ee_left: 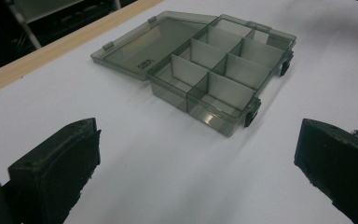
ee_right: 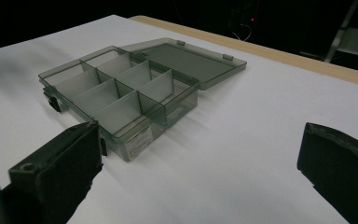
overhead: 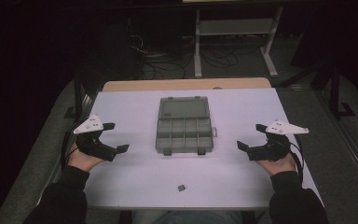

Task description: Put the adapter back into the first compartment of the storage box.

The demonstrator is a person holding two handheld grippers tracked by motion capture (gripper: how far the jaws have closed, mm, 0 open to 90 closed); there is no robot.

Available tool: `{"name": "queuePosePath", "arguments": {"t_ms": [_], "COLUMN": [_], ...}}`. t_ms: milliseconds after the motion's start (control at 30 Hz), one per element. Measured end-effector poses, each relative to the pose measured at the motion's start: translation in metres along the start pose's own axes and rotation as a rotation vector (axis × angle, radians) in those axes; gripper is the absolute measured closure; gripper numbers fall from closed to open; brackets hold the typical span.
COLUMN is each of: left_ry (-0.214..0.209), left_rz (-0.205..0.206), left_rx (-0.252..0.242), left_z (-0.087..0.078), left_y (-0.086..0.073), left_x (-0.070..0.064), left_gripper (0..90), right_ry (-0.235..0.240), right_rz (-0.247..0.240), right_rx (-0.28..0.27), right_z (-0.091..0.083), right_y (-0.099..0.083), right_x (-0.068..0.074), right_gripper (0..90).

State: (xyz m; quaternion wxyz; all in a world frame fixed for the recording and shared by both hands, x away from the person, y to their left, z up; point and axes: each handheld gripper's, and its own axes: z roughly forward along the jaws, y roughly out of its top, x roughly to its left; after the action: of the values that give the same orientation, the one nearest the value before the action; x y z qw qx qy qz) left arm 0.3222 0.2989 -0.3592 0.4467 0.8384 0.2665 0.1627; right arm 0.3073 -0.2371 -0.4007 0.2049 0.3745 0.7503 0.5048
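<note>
A lab or recording room is suggested, not a home. A white-covered table [overhead: 135, 186] is set in a dark, unlit space, with a bare wooden strip [overhead: 186, 84] left showing along its far edge. Loose black cables [overhead: 168, 65] are seen tangled on the grey floor beyond the far edge, near dark equipment that cannot be made out. A white metal-framed stand [overhead: 235, 32] with a low shelf is placed behind the table, toward the far right corner. Black frame legs [overhead: 335, 93] are seen off the right edge. Nothing domestic is visible.
</note>
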Motion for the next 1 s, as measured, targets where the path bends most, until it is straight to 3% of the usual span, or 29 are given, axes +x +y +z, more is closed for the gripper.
{"name": "queuePosePath", "arguments": {"t_ms": [267, 567, 1000], "left_ry": [-0.029, -0.078, -0.138], "left_rz": [0.018, 0.056, 0.079], "left_rx": [0.014, 0.064, 0.081], "left_z": [0.011, 0.024, 0.038], "left_y": [0.005, 0.008, 0.016], "left_x": [-0.006, -0.016, -0.028], "left_gripper": [0.0, 0.0, 0.0], "right_ry": [0.004, 0.009, 0.008], "right_rz": [-0.005, -0.001, -0.003], "right_rx": [0.003, 0.013, 0.019], "right_z": [0.000, 0.001, 0.002], "right_y": [0.000, 0.000, 0.000], "right_x": [0.001, 0.001, 0.001], "right_gripper": [0.0, 0.0, 0.0]}}
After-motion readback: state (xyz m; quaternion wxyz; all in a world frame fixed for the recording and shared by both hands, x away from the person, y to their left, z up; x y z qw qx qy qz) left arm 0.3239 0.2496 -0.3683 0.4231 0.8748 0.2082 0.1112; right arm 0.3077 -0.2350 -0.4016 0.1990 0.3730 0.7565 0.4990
